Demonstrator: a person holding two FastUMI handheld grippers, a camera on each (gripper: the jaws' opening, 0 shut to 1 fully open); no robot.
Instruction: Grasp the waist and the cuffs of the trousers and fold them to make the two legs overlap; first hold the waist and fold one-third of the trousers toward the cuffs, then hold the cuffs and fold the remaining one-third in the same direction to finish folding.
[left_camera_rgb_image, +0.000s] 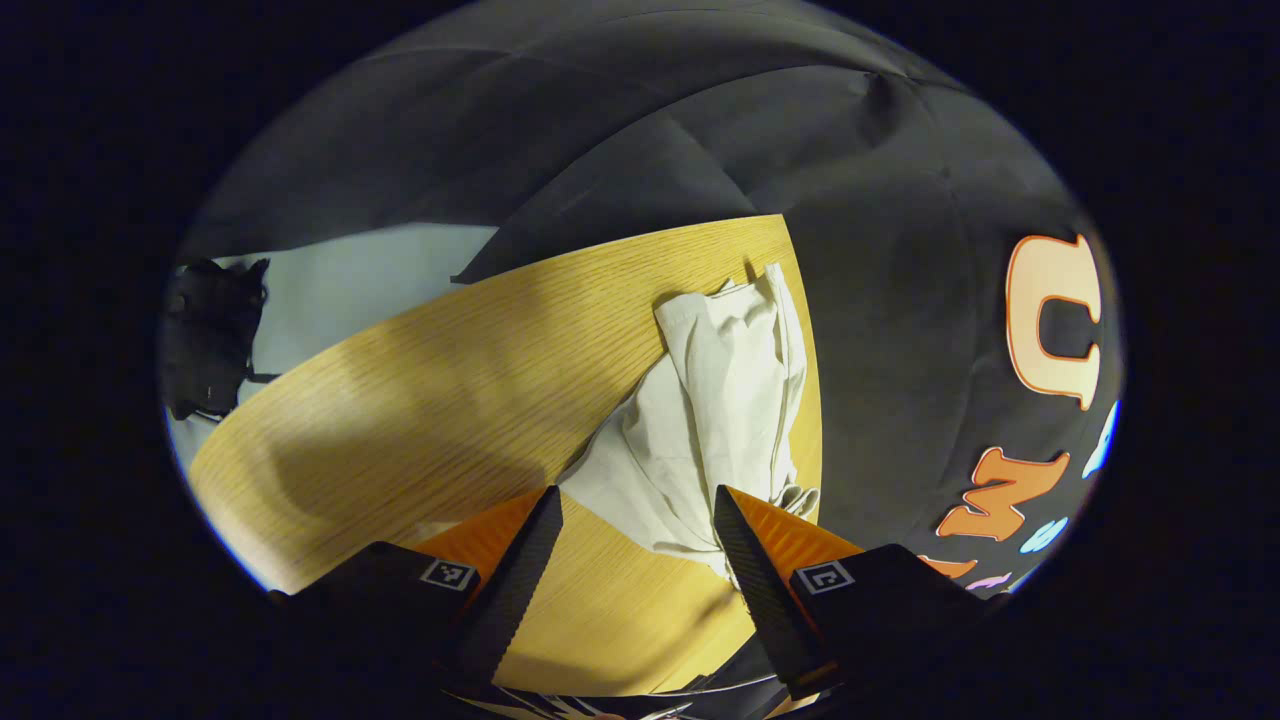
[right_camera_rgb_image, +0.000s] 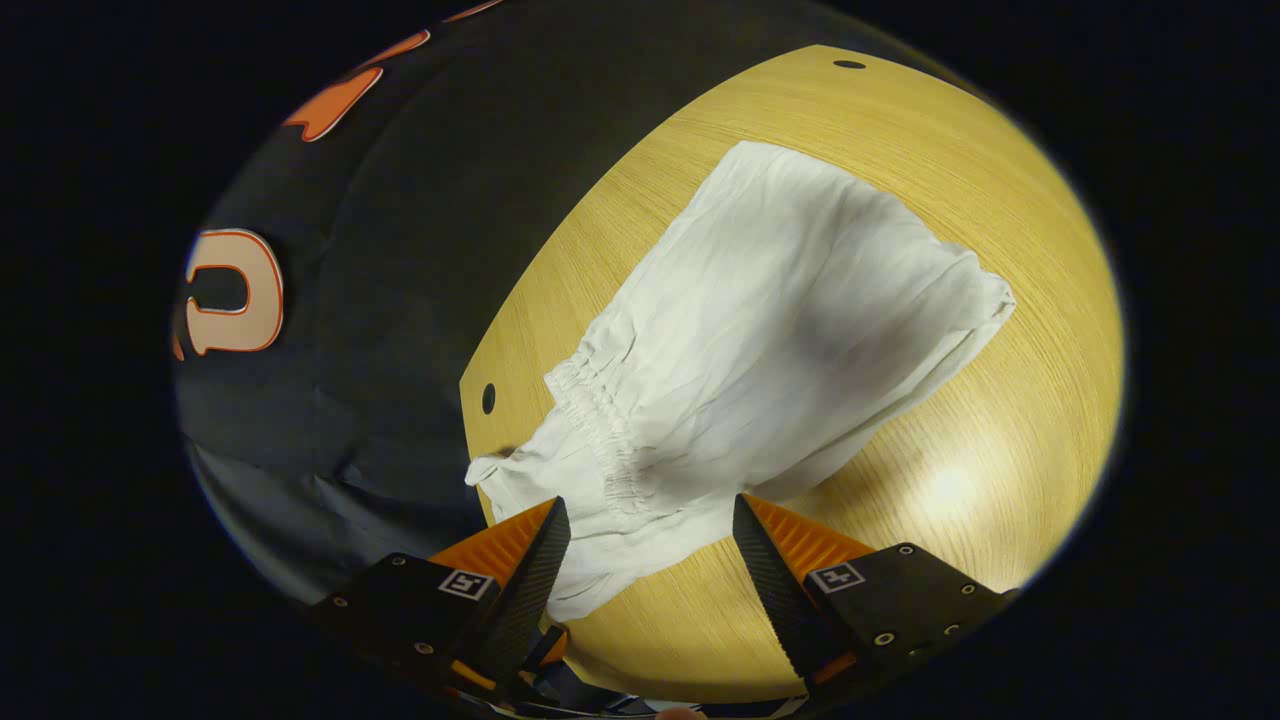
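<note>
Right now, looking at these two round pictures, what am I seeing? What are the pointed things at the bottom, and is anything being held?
There is no robot here. A person carries a two-finger gripper in each hand, and a small fisheye camera rides on each, looking forward along its fingers. The pointed shapes at the bottom are those fingers. One picture comes from the left gripper, the other from the right gripper. Both look down on a wooden table where pale trousers lie, near the edge by the black cloth wall. The gathered elastic waist is closest to the right gripper. Both grippers are open with fabric showing between the fingers; nothing is held yet.
</note>
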